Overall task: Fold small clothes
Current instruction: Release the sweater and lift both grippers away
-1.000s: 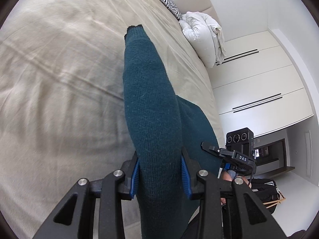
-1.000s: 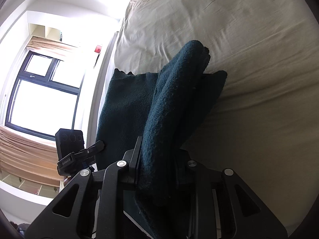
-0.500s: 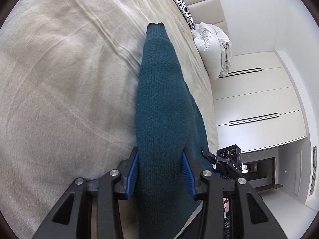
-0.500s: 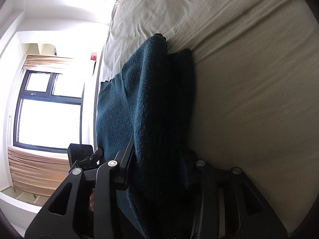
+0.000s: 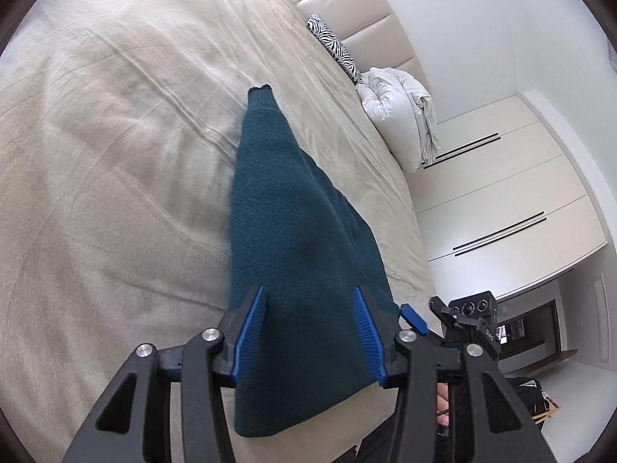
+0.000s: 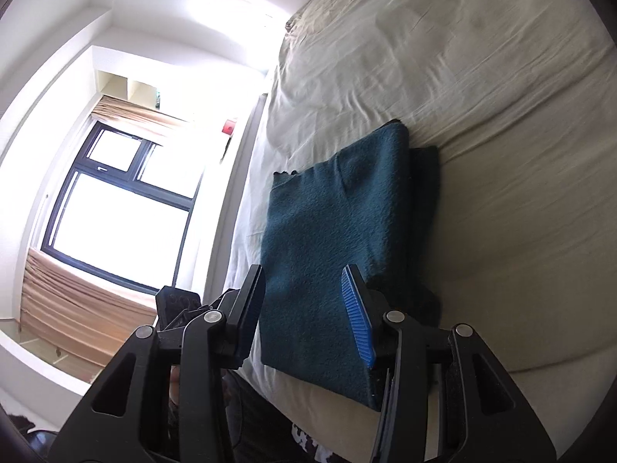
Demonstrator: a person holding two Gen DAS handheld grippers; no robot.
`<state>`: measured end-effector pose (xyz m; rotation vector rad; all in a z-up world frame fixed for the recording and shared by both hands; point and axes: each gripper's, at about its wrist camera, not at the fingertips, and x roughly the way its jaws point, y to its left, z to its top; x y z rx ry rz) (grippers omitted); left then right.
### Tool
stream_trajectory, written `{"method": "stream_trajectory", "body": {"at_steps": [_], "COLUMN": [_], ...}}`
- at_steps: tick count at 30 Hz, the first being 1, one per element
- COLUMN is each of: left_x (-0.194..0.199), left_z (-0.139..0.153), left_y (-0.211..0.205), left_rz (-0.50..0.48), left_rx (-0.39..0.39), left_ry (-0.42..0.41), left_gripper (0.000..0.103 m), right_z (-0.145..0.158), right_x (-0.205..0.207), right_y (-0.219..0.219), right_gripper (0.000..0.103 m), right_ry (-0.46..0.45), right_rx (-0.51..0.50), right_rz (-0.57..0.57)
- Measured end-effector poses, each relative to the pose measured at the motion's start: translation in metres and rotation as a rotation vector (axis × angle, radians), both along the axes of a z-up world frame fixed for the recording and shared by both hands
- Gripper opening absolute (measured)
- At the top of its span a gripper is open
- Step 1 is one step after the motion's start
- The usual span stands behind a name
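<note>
Now the teal knit garment [image 5: 293, 239] lies folded on the beige bed [image 5: 115, 162], running from frame centre to the lower middle. Left tool [image 5: 308, 337] is opening, cloth between its jaws but the pads look clear of it. Right tool [image 6: 304, 308] stands parted, not pinching. Best to draw both straight back, low and slow, so no pad drags the fold open.

Your left gripper [image 5: 308, 308] no longer pinches the dark teal knit garment [image 5: 293, 239]: its jaws are opening, and the fold between them now lies flatter and wider on the bed. Your right gripper [image 6: 304, 289] has let go too; the bunched, raised cloth there now rests flat as a folded stack.
</note>
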<state>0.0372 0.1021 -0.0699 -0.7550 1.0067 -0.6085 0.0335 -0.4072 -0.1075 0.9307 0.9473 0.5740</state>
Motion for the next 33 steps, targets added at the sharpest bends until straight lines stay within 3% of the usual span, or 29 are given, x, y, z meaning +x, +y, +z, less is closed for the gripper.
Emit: {"method": "stream_trajectory", "body": {"at_steps": [4,7,11,13,15,21,26,27,31,33], "left_x": [-0.007,-0.013,-0.019,-0.025,-0.03,-0.056,-0.085,-0.09,-0.1,-0.1], "left_z": [0.001,0.008,0.019,0.032,0.045,0.091,0.123,0.127,0.14,0.143], "left_y": [-0.005,-0.004,-0.005,-0.009,-0.017,-0.038,-0.061,-0.066,-0.069,-0.063], "left_rz": [-0.006,-0.013,-0.025,-0.025,-0.026,0.014,0.106,0.123,0.162,0.206], "left_rx": [-0.021,-0.032,-0.032,0.002,0.063,0.312,0.583,0.625,0.688,0.702], "left_ry": [-0.023,-0.055,-0.12,-0.174,-0.233,-0.465,-0.679,-0.715,-0.739,-0.685], "left_gripper": [0.059,0.067,0.082,0.097,0.101,0.103,0.103,0.103,0.103,0.103], "right_z": [-0.044,-0.065,-0.066,-0.059,-0.055,-0.007,0.051,0.063,0.1,0.113], "right_x": [0.001,-0.007,-0.019,-0.022,-0.035,-0.061,-0.086,-0.092,-0.115,-0.121], "right_y": [0.007,-0.007,-0.018,-0.014,-0.013,-0.023,-0.01,-0.004,0.012,0.021], "right_gripper": [0.037,0.032,0.033,0.035,0.038,0.047,0.055,0.063,0.097,0.099], "right_ry": [0.11,0.095,0.071,0.057,0.04,-0.054,-0.194,-0.233,-0.397,-0.45], "right_rx": [0.036,0.137,0.149,0.126,0.094,-0.182,-0.526,-0.602,-0.749,-0.794], "right_rz": [-0.018,-0.044,-0.048,-0.051,-0.069,-0.181,-0.333,-0.37,-0.505,-0.543]}}
